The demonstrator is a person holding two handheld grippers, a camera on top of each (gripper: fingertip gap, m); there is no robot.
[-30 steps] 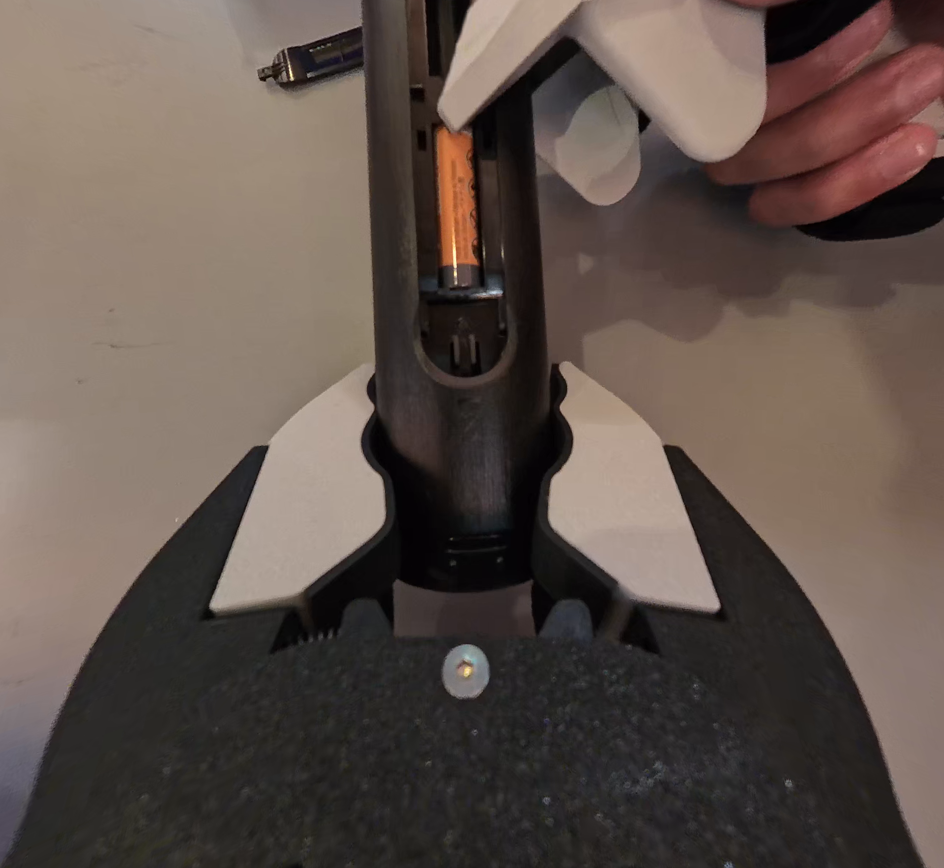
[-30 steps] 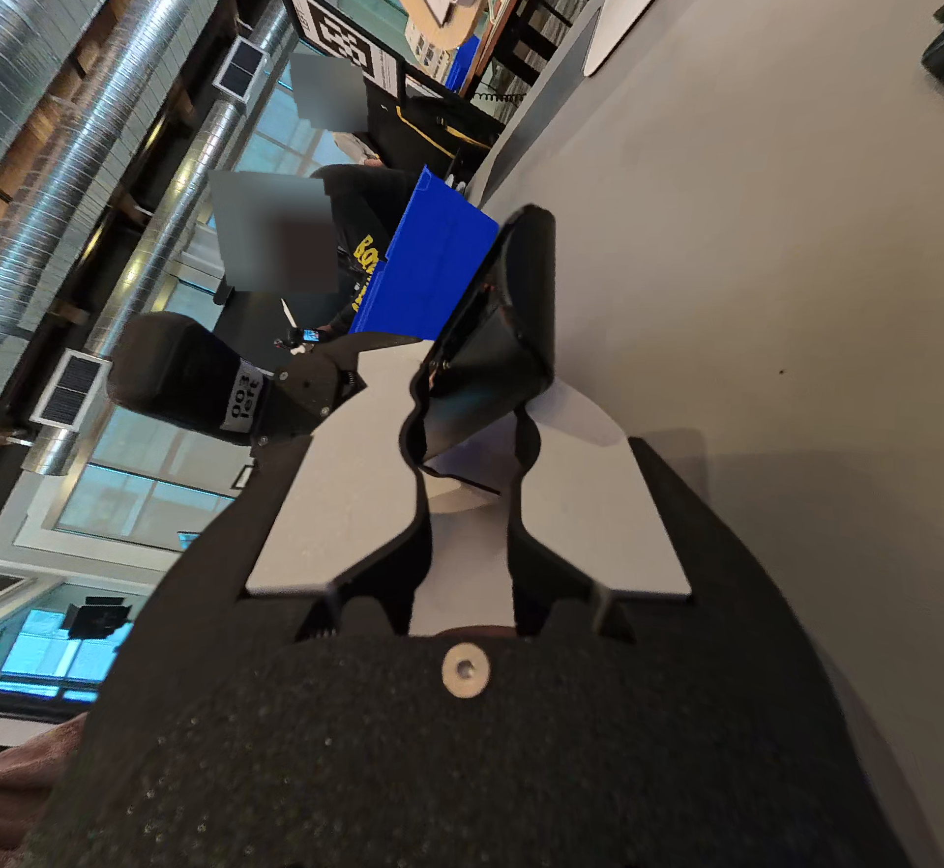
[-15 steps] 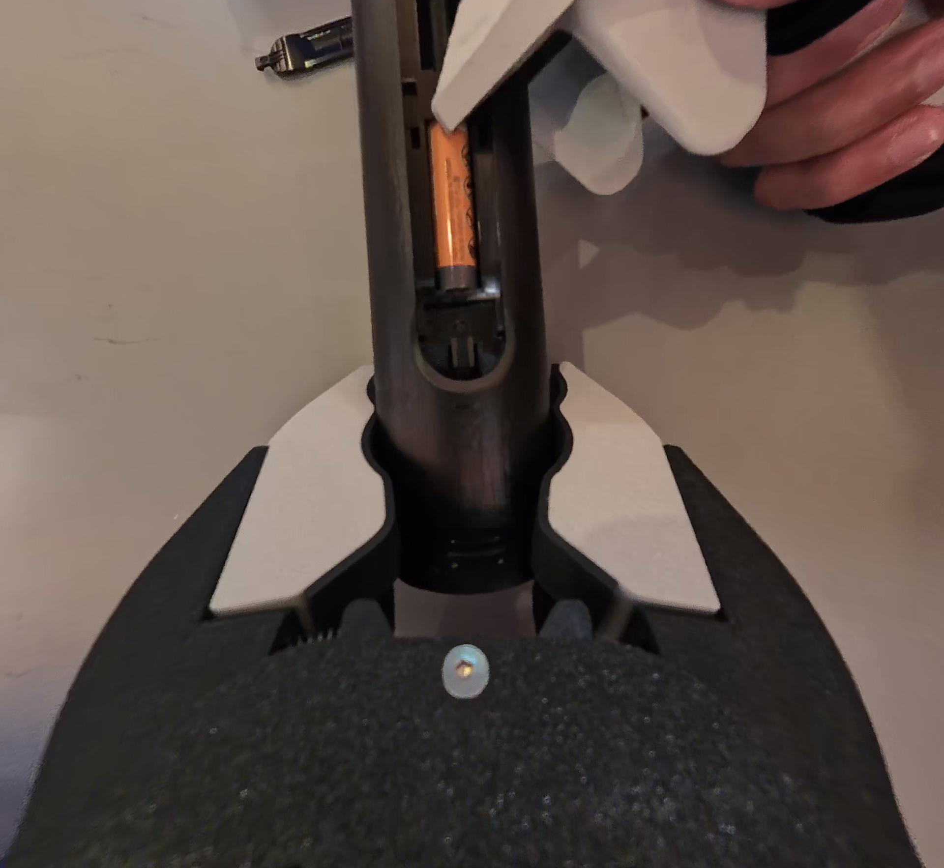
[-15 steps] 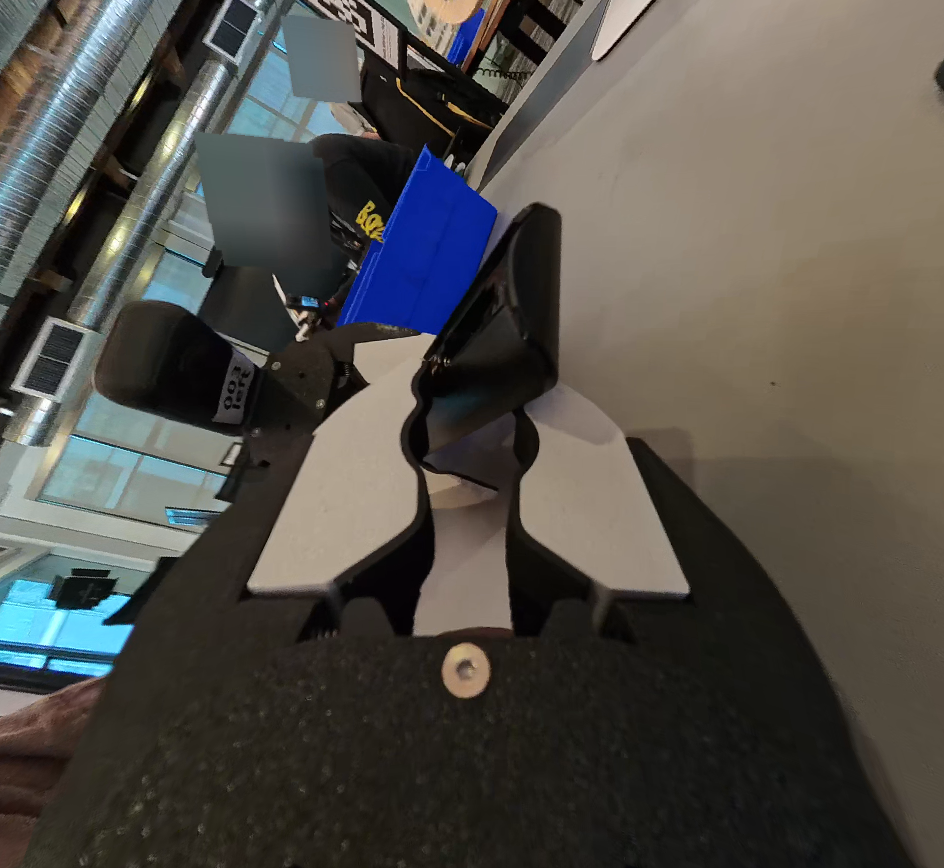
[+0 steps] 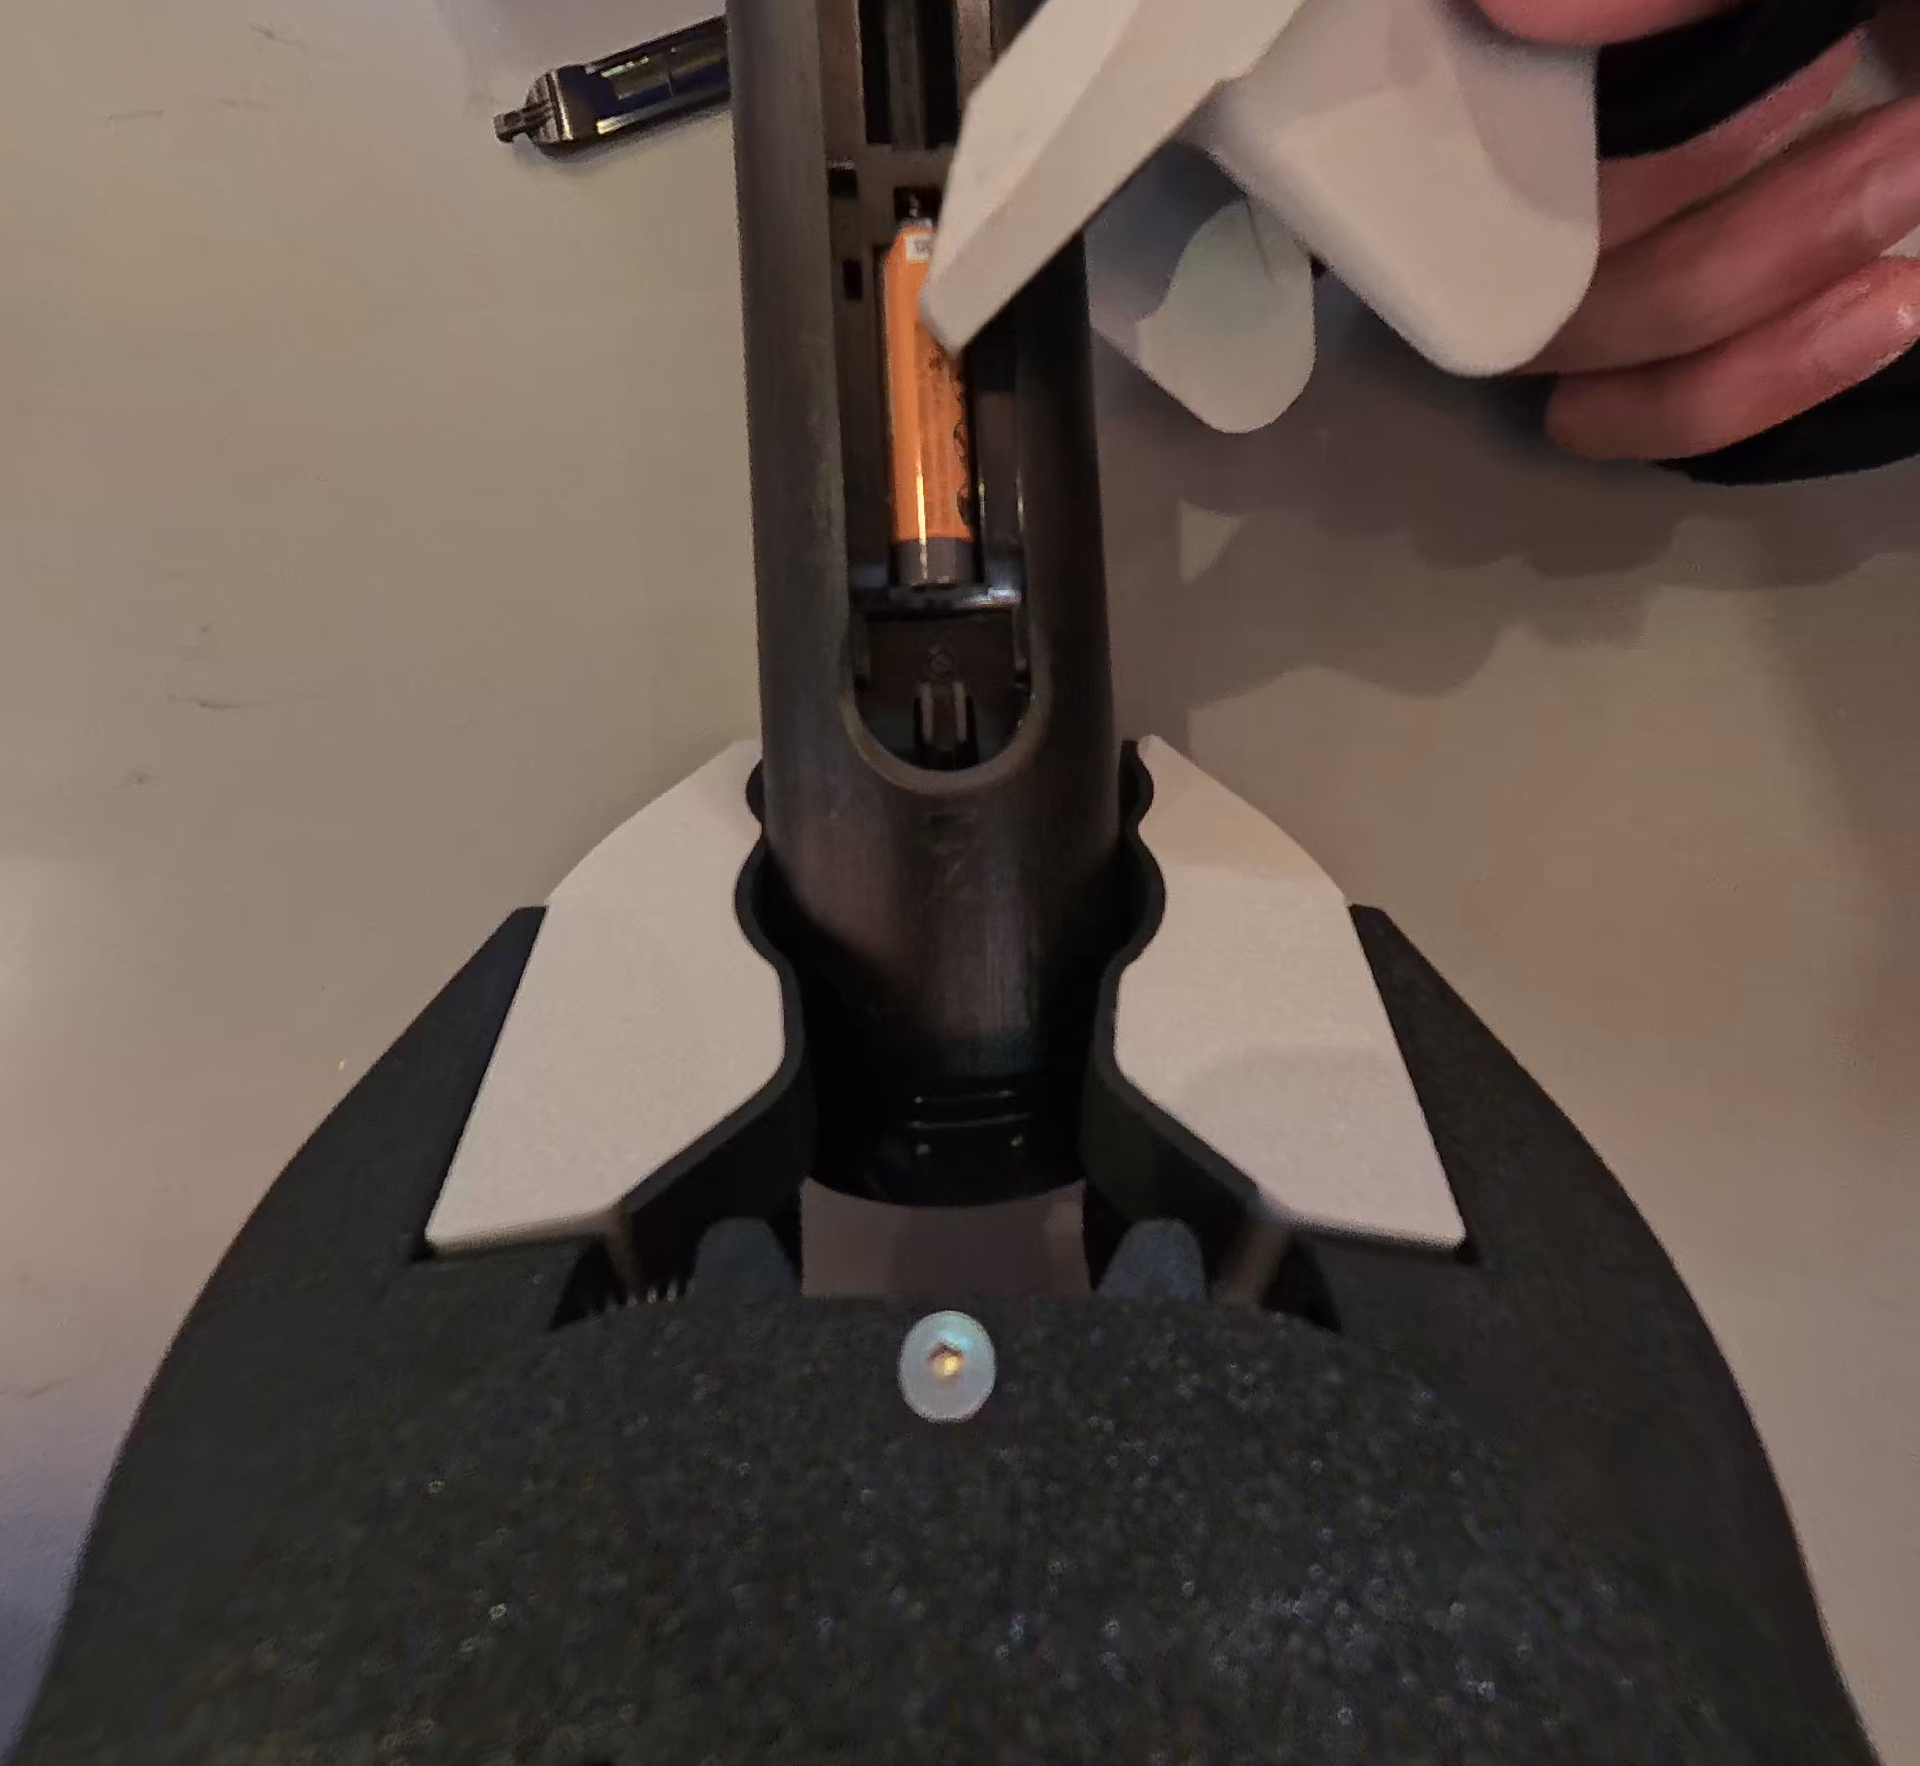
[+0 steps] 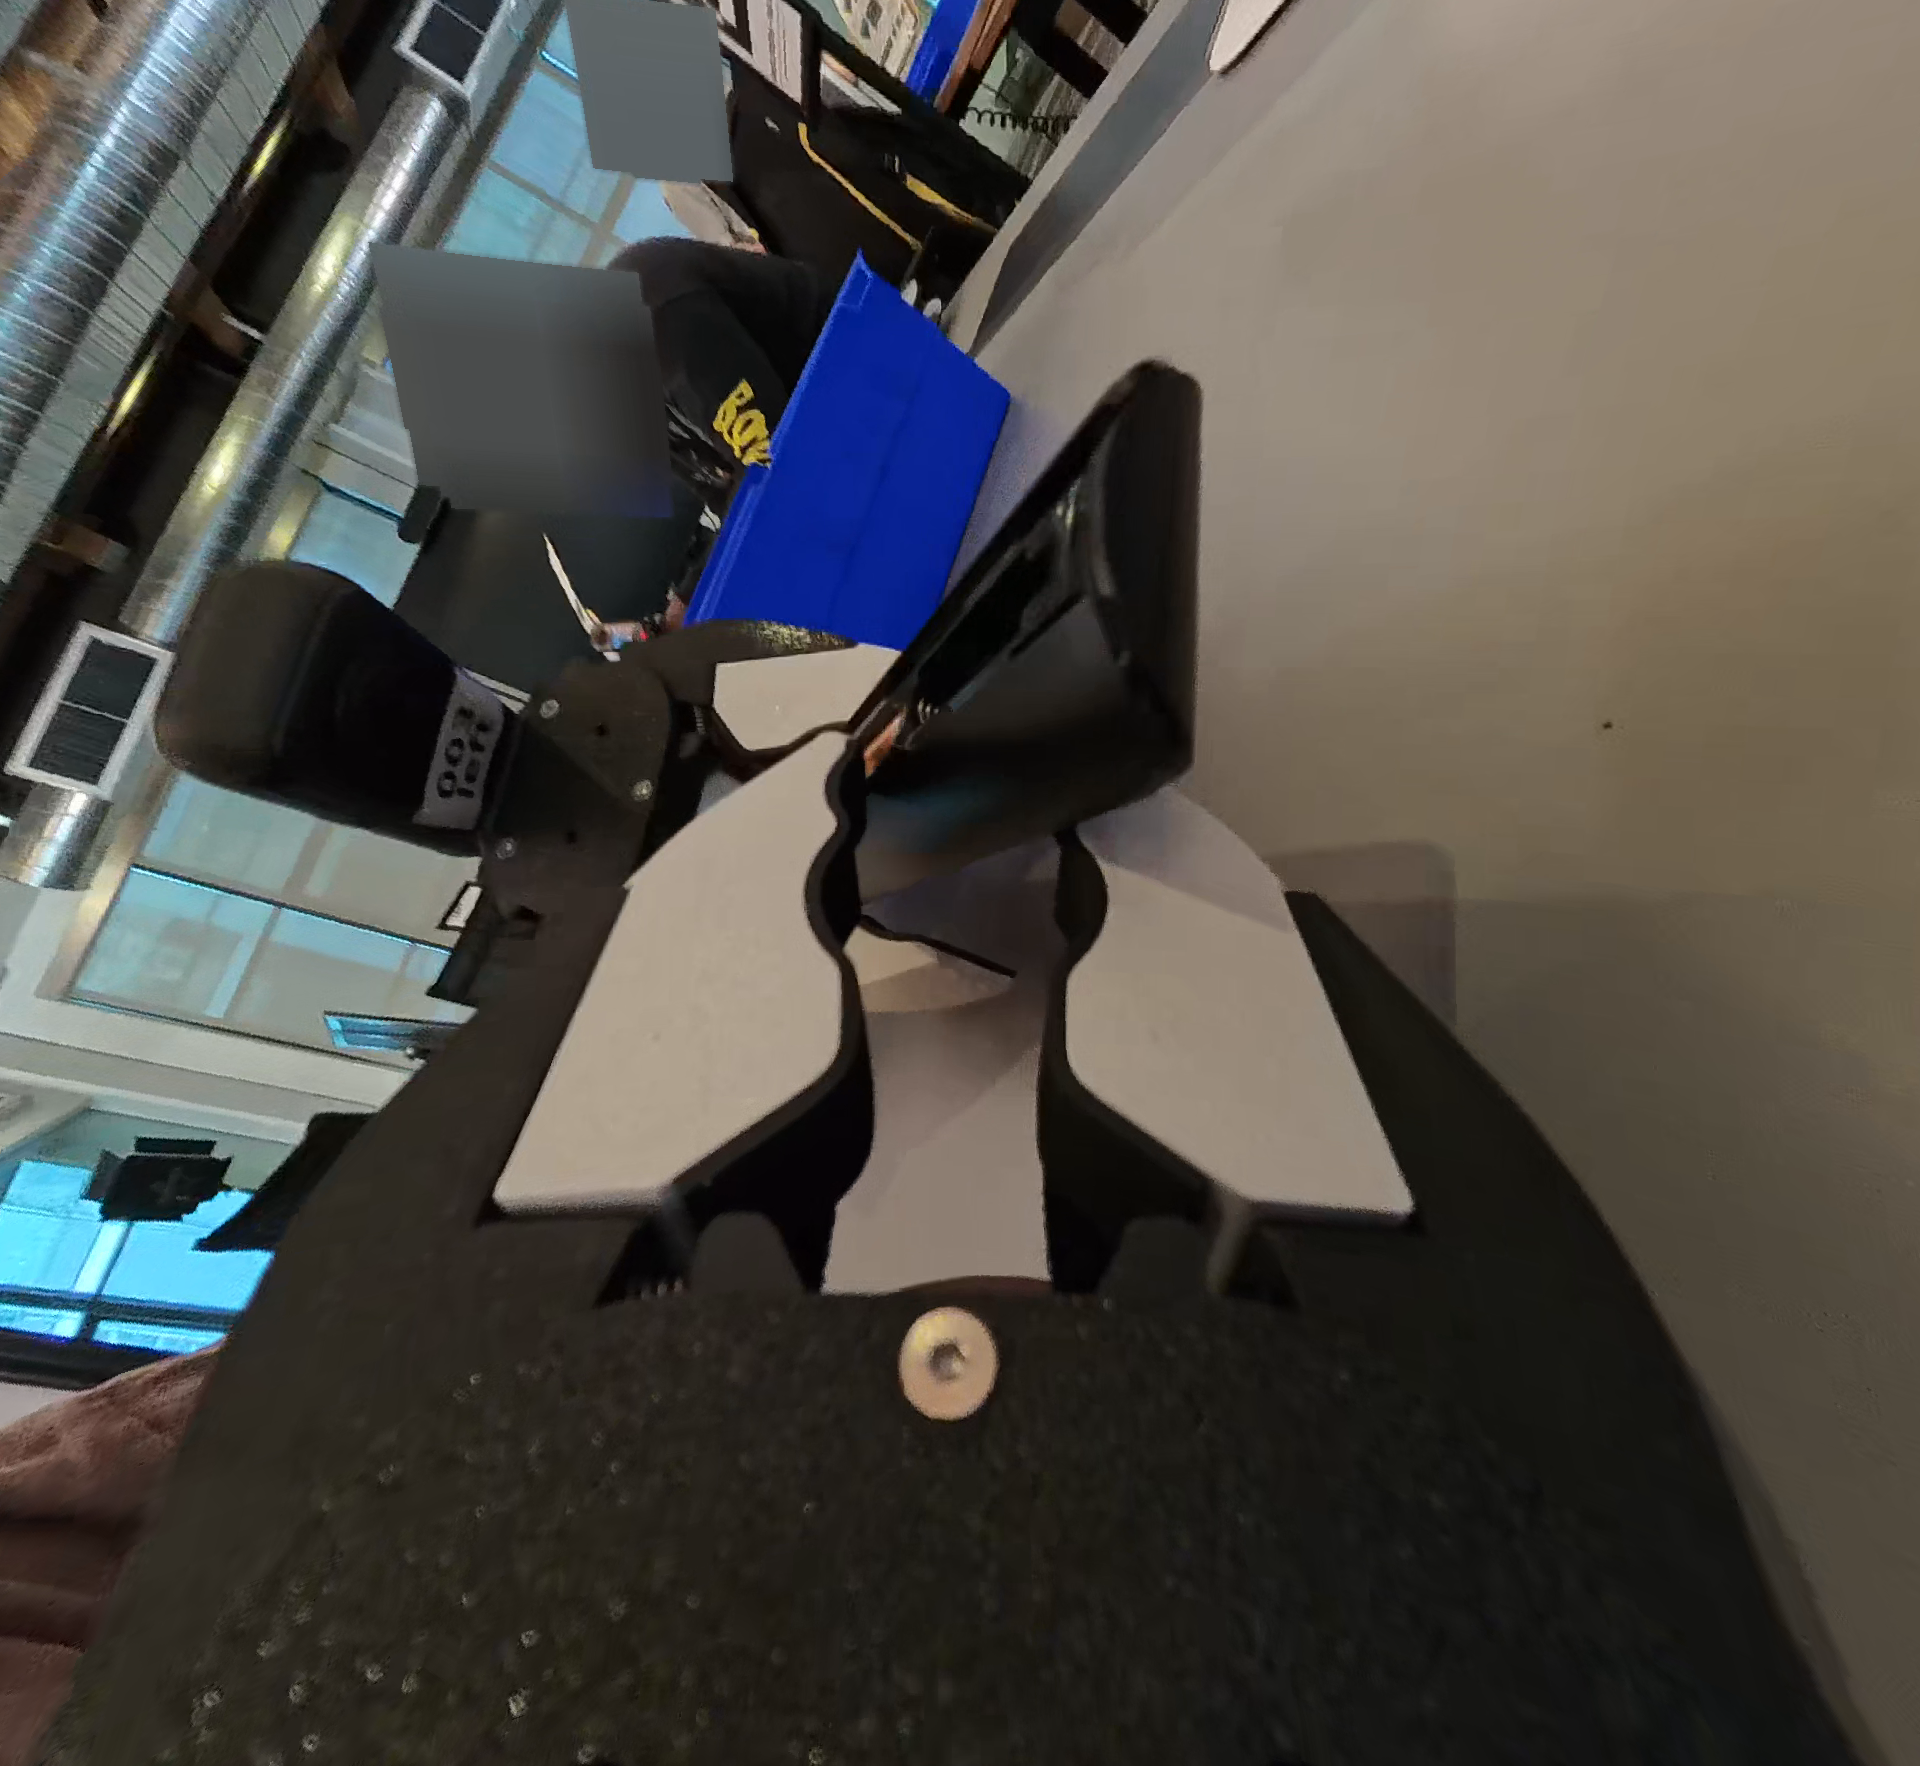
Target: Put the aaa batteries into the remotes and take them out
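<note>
Left gripper (image 5: 940, 843) clamped on black remote (image 5: 914, 885) over the table (image 5: 312, 469), orange AAA battery (image 5: 928, 428) in its open compartment, right gripper (image 6: 951, 843) spread, one fingertip (image 5: 951, 314) touching the battery, hand (image 5: 1704, 158) behind it

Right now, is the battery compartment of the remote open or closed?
Open. The remote has no cover on, and an orange battery lies exposed in its slot.
</note>
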